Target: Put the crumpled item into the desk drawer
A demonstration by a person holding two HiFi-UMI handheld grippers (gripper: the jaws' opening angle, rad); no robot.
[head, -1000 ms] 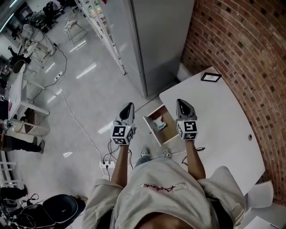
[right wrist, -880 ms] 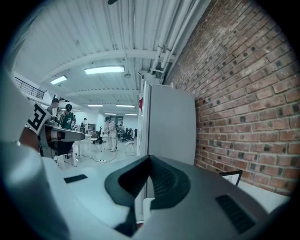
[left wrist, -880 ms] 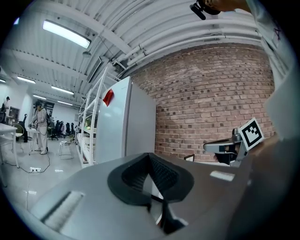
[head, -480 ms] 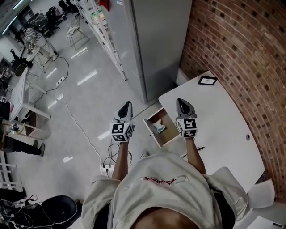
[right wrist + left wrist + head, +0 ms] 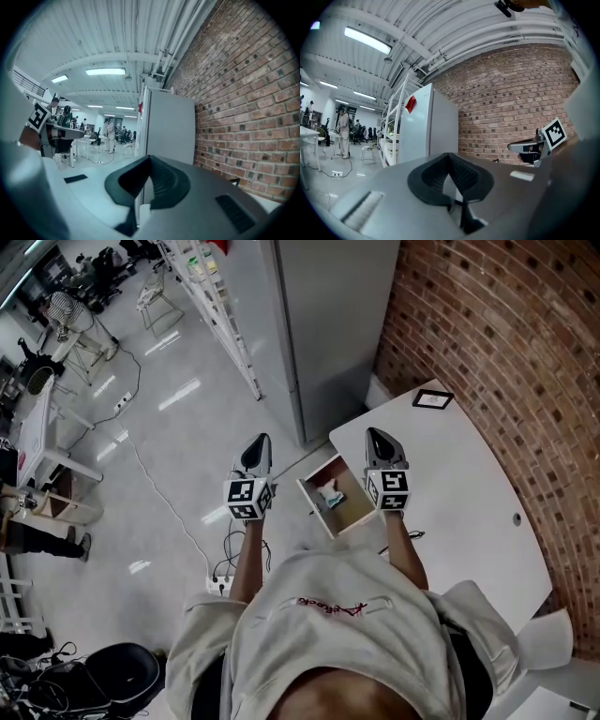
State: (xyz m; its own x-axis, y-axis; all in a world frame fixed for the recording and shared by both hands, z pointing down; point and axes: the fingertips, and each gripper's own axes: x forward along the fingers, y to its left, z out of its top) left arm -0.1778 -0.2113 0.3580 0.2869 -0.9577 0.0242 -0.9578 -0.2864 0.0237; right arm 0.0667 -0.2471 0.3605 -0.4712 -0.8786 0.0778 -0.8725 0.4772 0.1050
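Jaws of the left gripper [image 5: 257, 446] and right gripper [image 5: 376, 440] are pressed together, empty, flanking the open drawer [image 5: 352, 510] containing the crumpled item [image 5: 330, 494].

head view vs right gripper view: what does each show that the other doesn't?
Only head view: the open drawer with the crumpled item lying in it, and the right gripper seen from outside. Only right gripper view: its own jaws up close, shut with nothing between them, plus ceiling lights and people far back in the hall. Both: brick wall, grey cabinet, left gripper.
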